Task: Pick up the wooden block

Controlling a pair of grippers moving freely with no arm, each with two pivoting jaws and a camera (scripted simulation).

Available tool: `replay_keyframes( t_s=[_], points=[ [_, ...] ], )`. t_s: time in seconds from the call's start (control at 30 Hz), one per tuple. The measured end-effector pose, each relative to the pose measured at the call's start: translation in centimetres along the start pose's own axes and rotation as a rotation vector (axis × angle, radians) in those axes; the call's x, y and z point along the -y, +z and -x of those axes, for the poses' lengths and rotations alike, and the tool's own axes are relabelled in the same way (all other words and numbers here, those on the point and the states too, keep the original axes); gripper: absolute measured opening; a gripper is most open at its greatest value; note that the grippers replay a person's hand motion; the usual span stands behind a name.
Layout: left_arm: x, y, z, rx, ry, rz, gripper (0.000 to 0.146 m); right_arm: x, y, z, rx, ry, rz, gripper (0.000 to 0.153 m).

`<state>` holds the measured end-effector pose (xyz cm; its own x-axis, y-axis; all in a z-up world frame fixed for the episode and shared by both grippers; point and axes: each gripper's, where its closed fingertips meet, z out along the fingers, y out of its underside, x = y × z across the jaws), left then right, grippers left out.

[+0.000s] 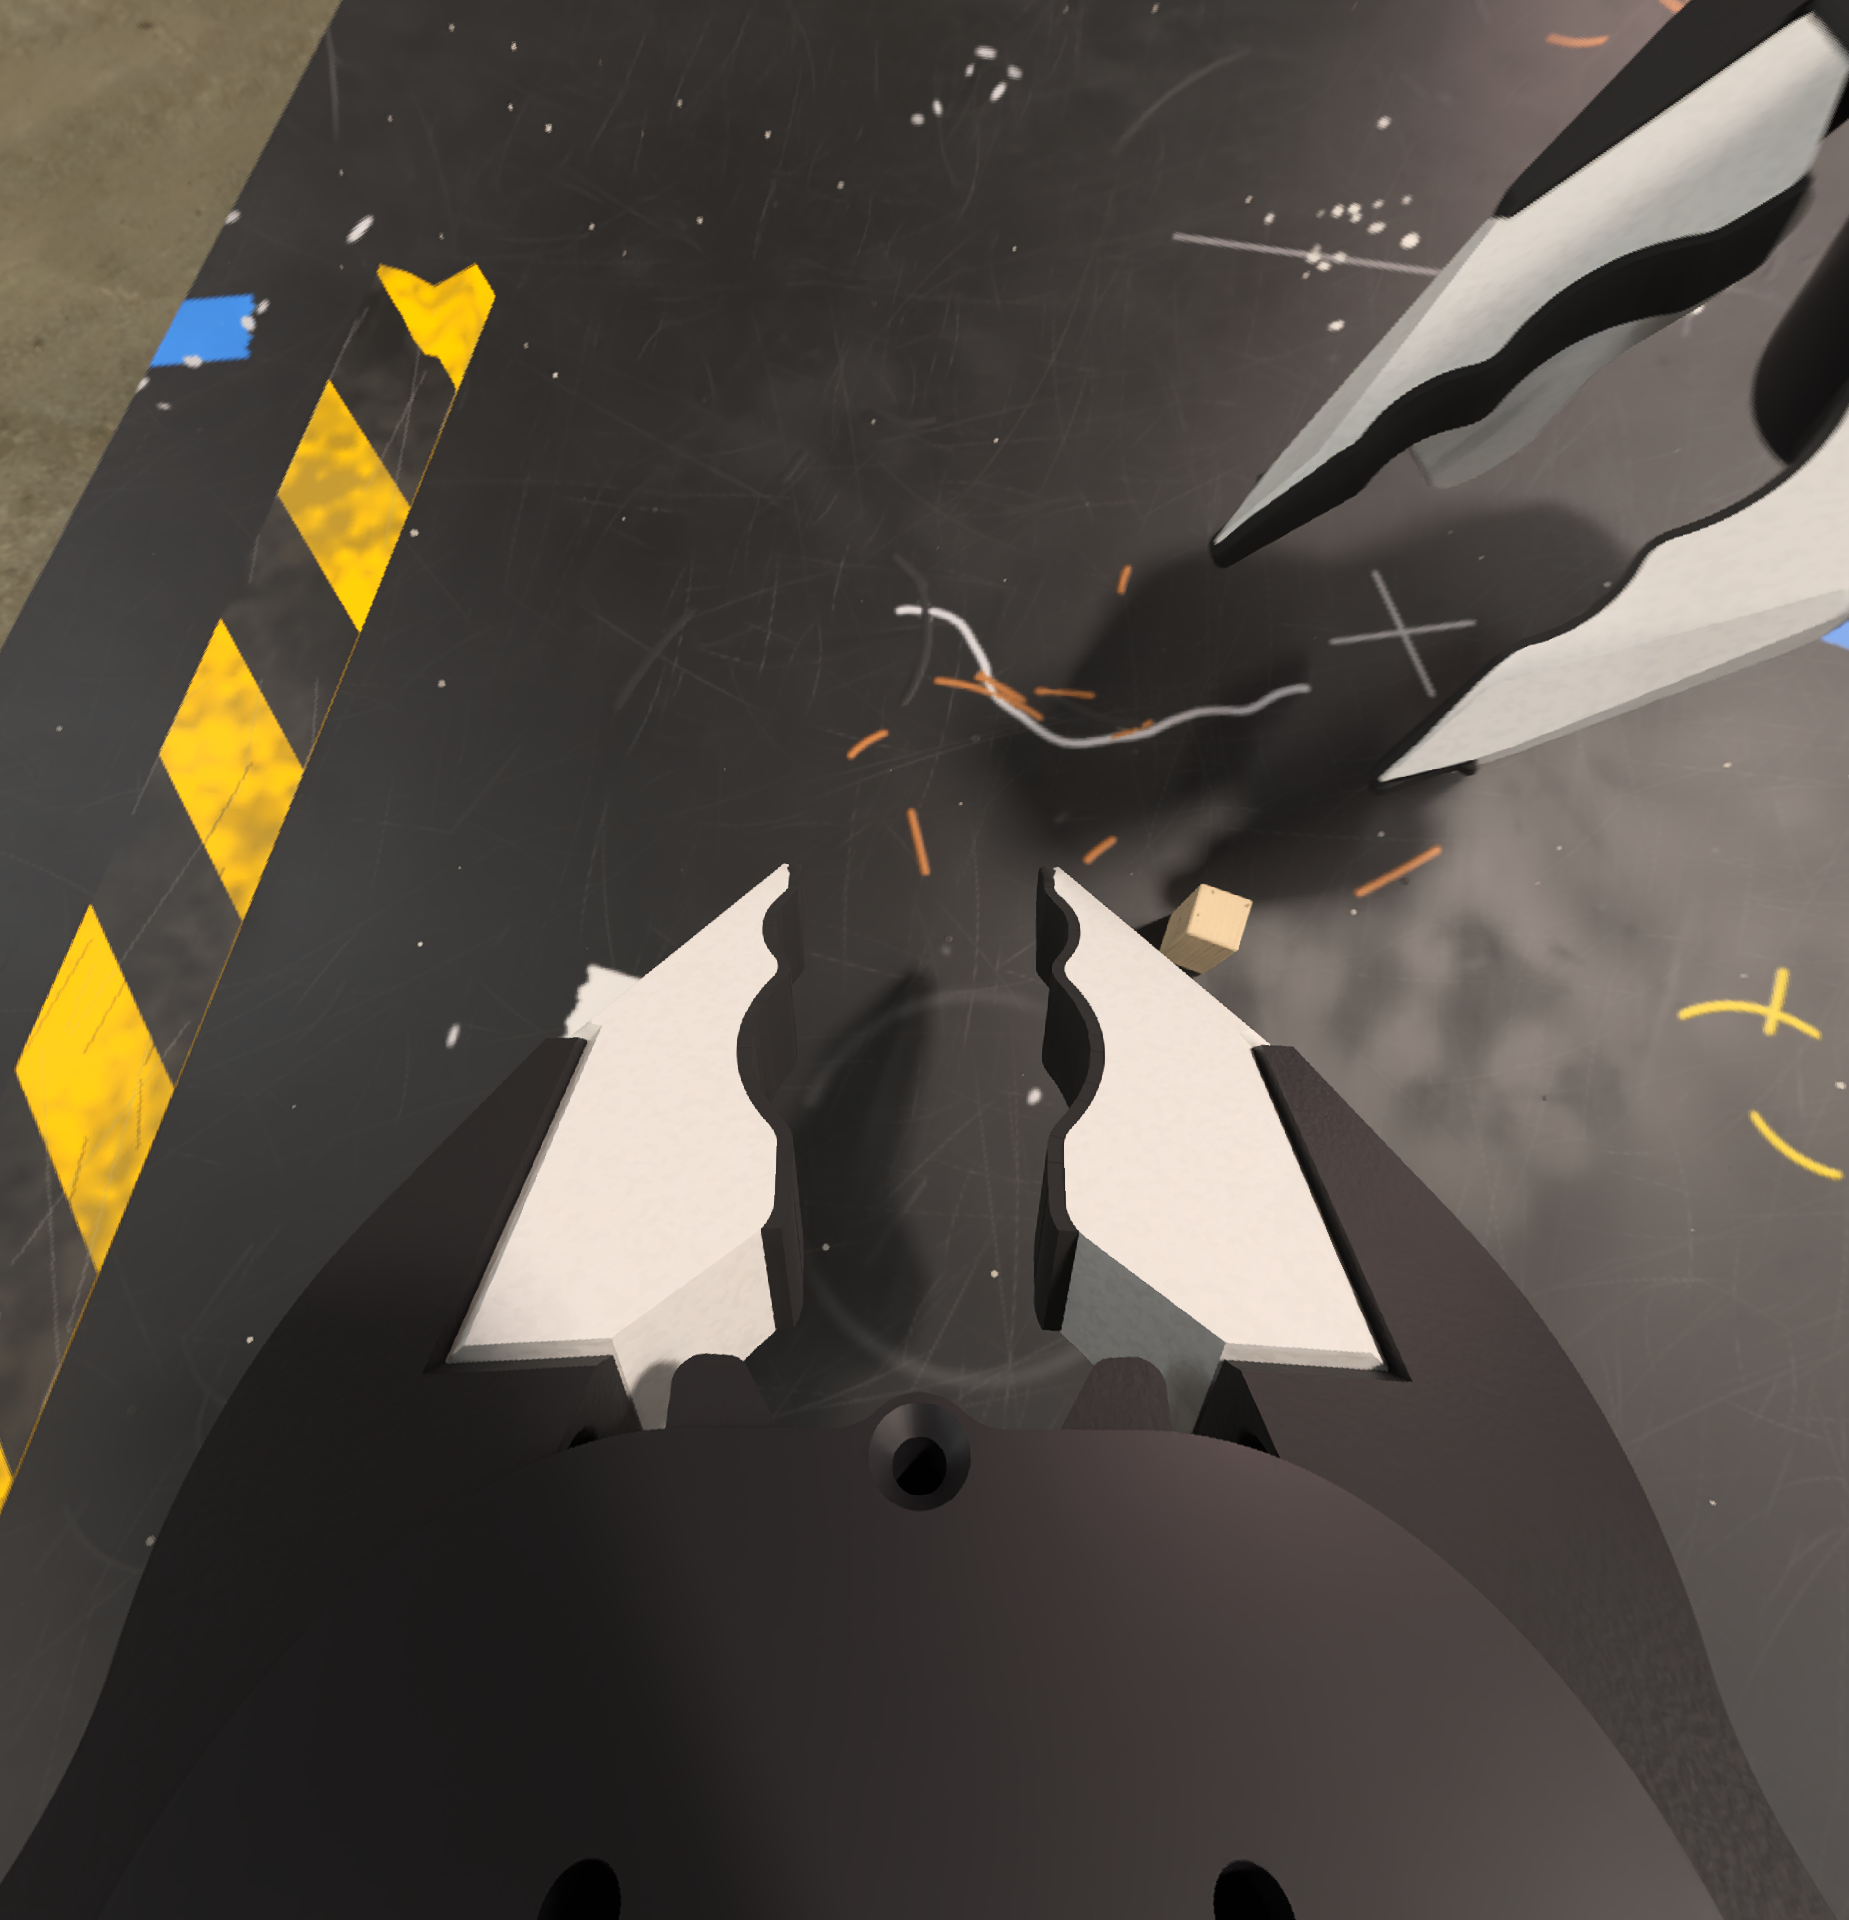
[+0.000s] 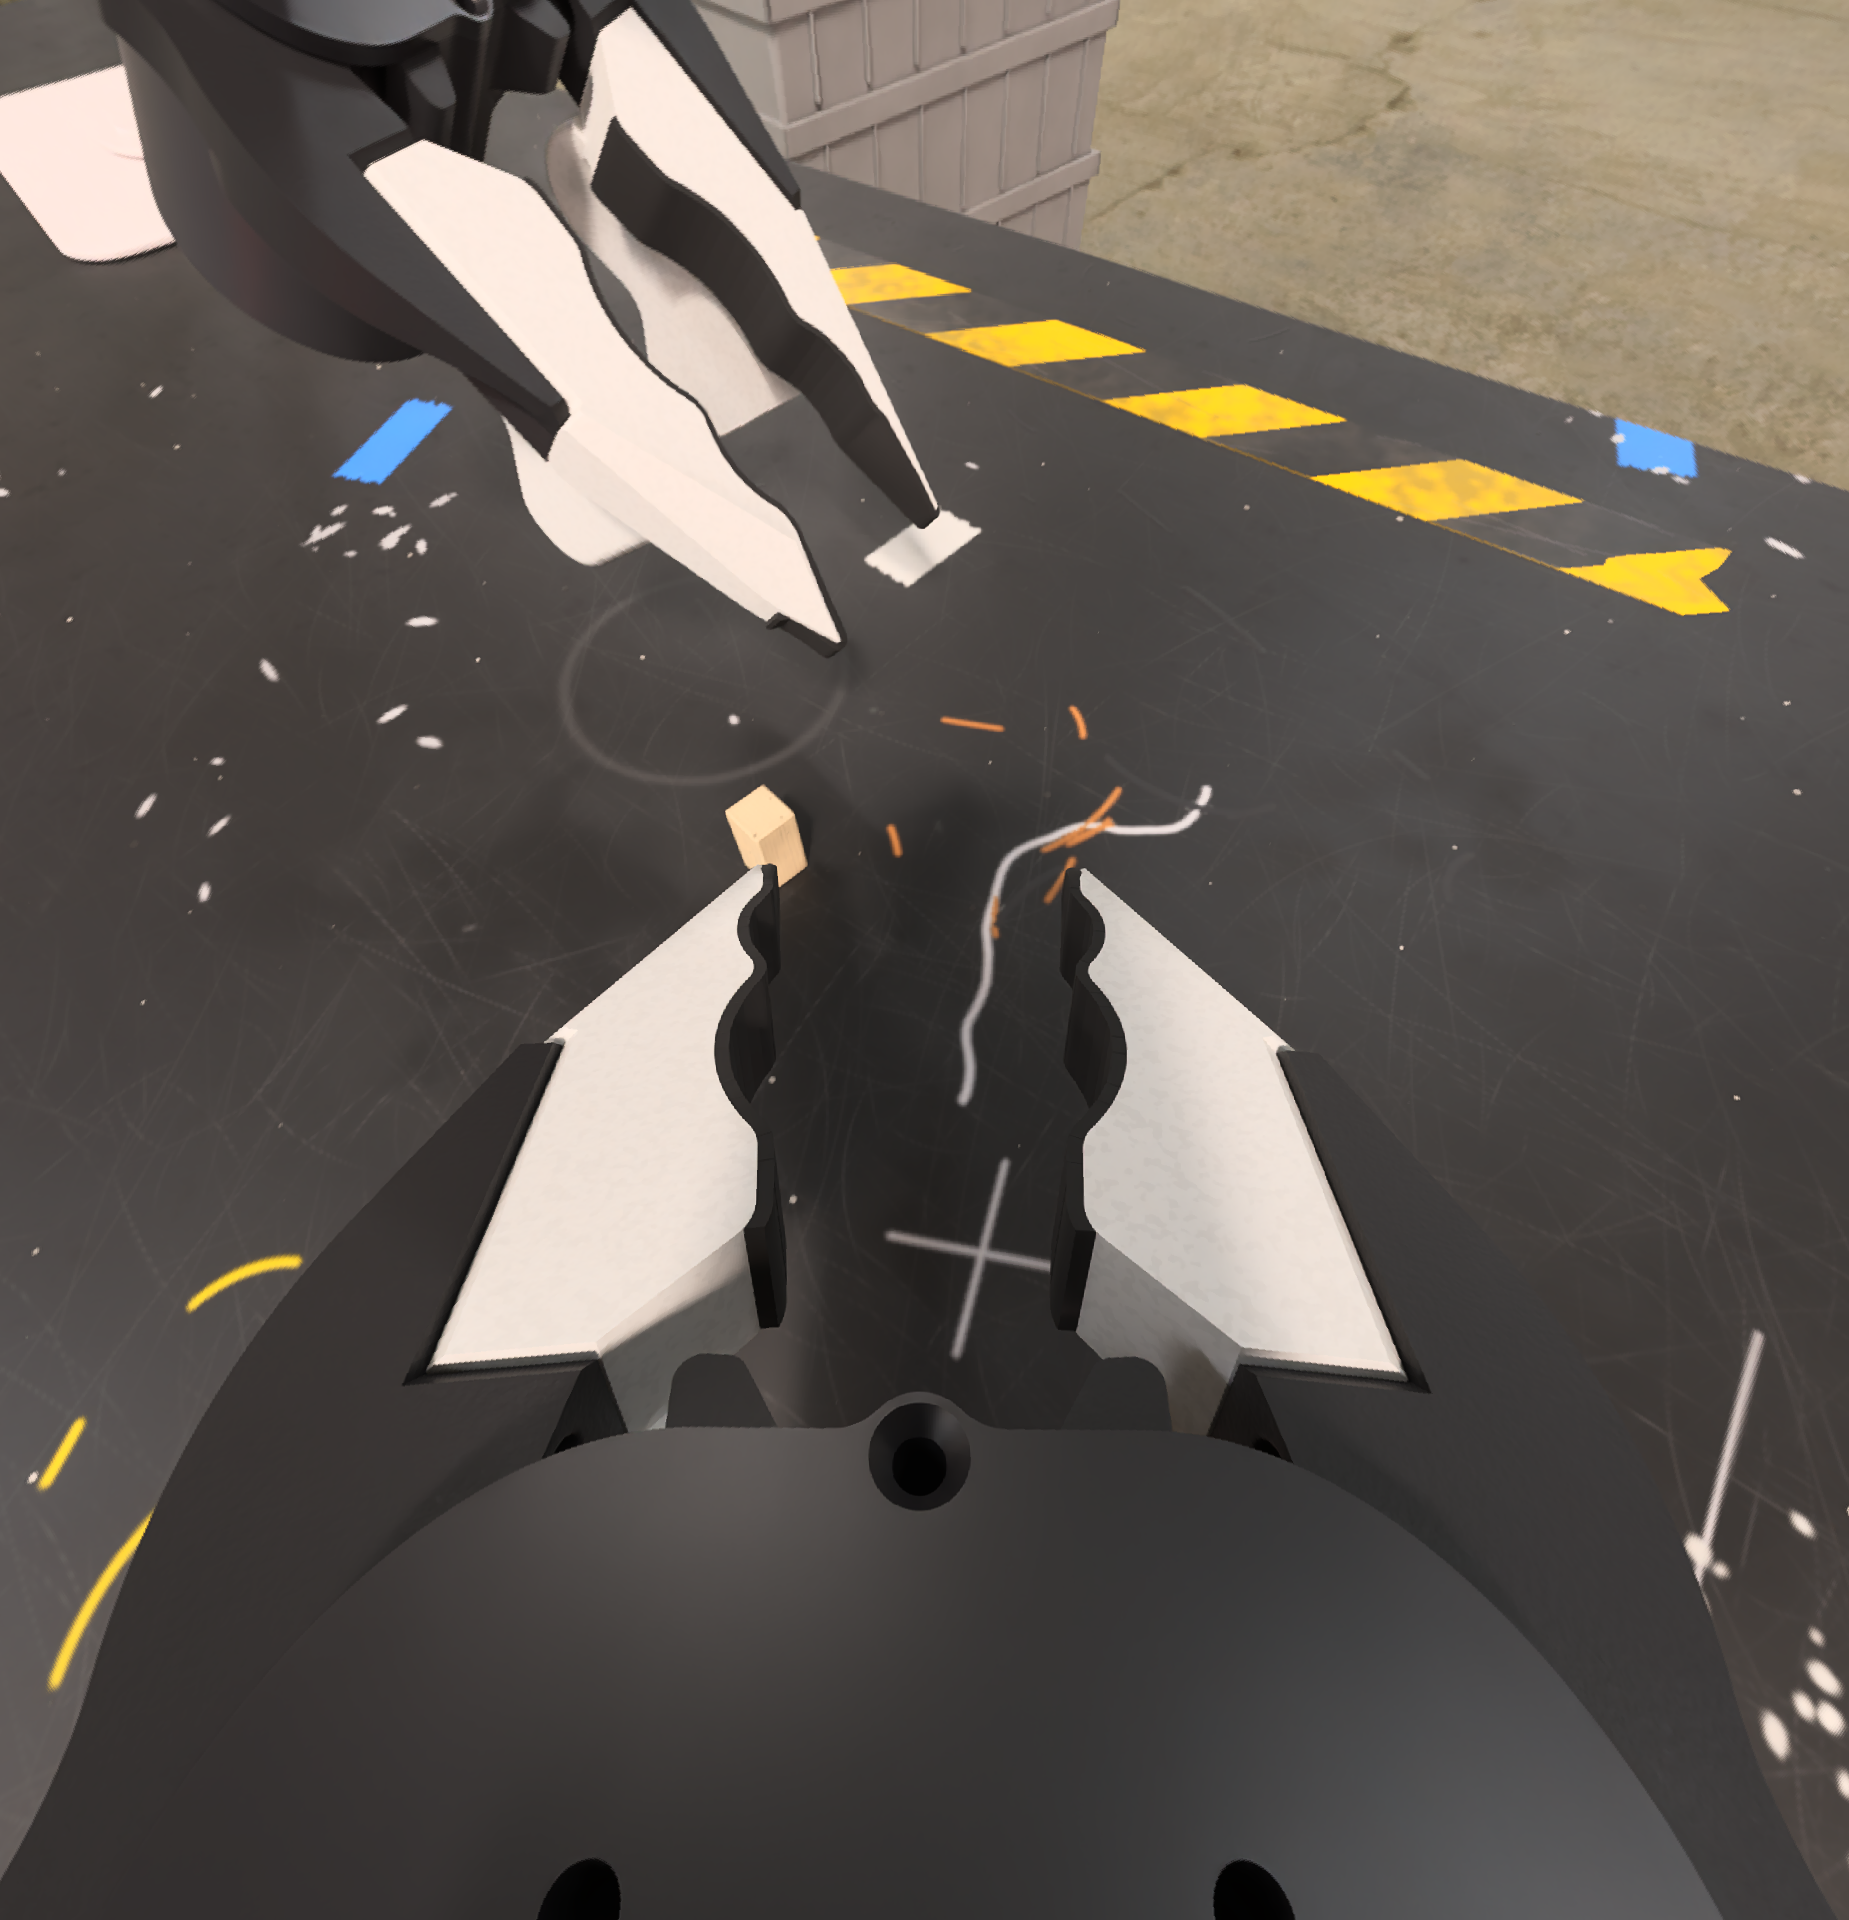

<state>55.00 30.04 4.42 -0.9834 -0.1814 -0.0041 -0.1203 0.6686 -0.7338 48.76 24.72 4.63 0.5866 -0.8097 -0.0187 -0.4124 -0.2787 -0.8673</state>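
A small pale wooden block (image 1: 1206, 923) lies on the dark scuffed table, just right of my left gripper's right fingertip. My left gripper (image 1: 915, 883) is open and empty, with the block outside its jaws. In the right wrist view the block (image 2: 765, 831) sits just beyond my right gripper's left fingertip. My right gripper (image 2: 918, 883) is open and empty. Each gripper shows in the other's view: the right one (image 1: 1304, 665) at upper right, the left one (image 2: 884, 582) at upper left, both above the table.
A yellow-and-black hazard tape strip (image 1: 234, 769) runs along the table's edge, with concrete floor beyond. Blue tape pieces (image 2: 392, 442) and a white tape scrap (image 2: 920, 551) lie flat. A grey slatted crate (image 2: 930, 104) stands beyond the table's far edge.
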Motion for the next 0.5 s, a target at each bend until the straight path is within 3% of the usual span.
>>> replay_keyframes(
  t_s=[0.3,0.5],
  points=[
    [0.0,0.0,-1.2,-0.048,0.031,0.005,0.042,0.6,1.5,-0.3,-0.004,0.0,0.017,0.055],
    [-0.5,1.3,-5.8,-0.131,0.306,0.089,0.072,1.3,-0.1,-1.0,0.018,0.064,-0.081,0.054]
  ],
)
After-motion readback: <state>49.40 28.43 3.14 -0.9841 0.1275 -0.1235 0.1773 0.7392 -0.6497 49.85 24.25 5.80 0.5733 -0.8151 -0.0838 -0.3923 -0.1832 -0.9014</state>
